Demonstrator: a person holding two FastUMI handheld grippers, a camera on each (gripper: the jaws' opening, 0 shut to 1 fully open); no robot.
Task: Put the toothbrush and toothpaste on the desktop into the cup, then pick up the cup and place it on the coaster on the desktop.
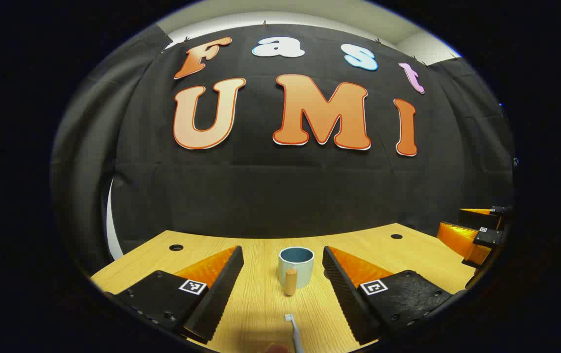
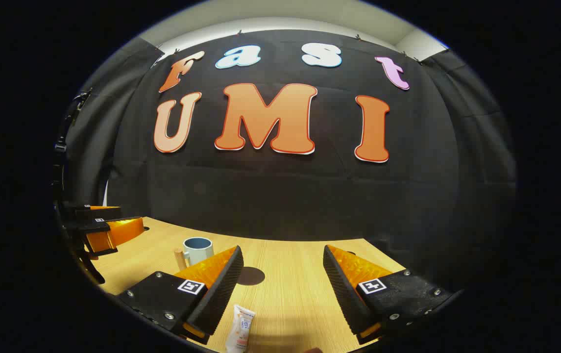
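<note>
A pale blue cup (image 1: 296, 265) with a wooden handle stands upright on the wooden desktop (image 1: 260, 304), straight ahead of my open left gripper (image 1: 282, 289). A toothbrush (image 1: 293, 329) lies on the desk just below the cup, between the left fingers, its head pointing at the cup. In the right gripper view the cup (image 2: 197, 250) is far left, and a small white toothpaste tube (image 2: 241, 327) lies near the inner side of the left finger of my open right gripper (image 2: 280, 289). A dark round coaster (image 2: 251, 276) lies flat between the right fingers, farther off.
The right gripper (image 1: 476, 233) hovers at the desk's right edge in the left gripper view; the left gripper (image 2: 106, 228) hovers at the left edge in the right gripper view. Two cable holes (image 1: 176, 247) (image 1: 396, 236) sit near the desk's back edge, by the cloth wall.
</note>
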